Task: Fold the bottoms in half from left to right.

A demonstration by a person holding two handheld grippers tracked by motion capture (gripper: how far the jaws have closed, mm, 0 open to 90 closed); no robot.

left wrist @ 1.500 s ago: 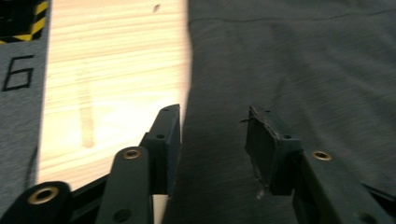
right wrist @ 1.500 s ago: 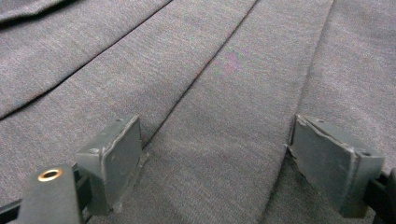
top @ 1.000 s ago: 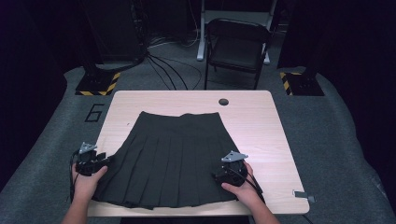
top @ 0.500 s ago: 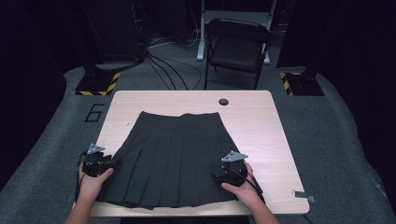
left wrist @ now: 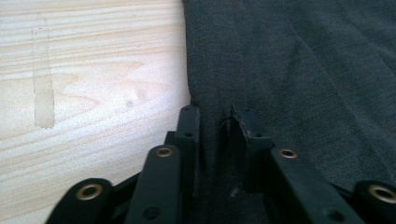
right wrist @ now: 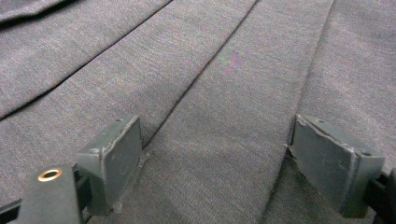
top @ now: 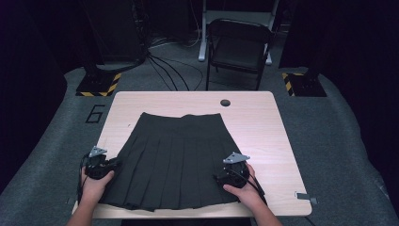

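Observation:
A dark pleated skirt point(top: 176, 155) lies flat on the light wooden table point(top: 263, 122), waistband away from the person. My left gripper point(top: 115, 164) sits at the skirt's left side edge near the hem. In the left gripper view its jaws point(left wrist: 215, 116) have just been closing and now stand narrow, pinching the skirt's edge point(left wrist: 303, 70) beside bare wood point(left wrist: 93, 70). My right gripper point(top: 221, 175) rests low on the skirt's right part. Its jaws point(right wrist: 212, 140) stand wide open, pads lying on the pleats point(right wrist: 224, 70) without gripping any fabric.
A round black grommet point(top: 225, 102) sits in the table's far edge area. A folding chair point(top: 240, 47) stands behind the table, with cables on the floor to its left. A small tag point(top: 303, 196) lies at the table's front right corner.
The left hand has edged a little right and toward the front, onto the skirt's side edge. The right hand and the skirt have not moved.

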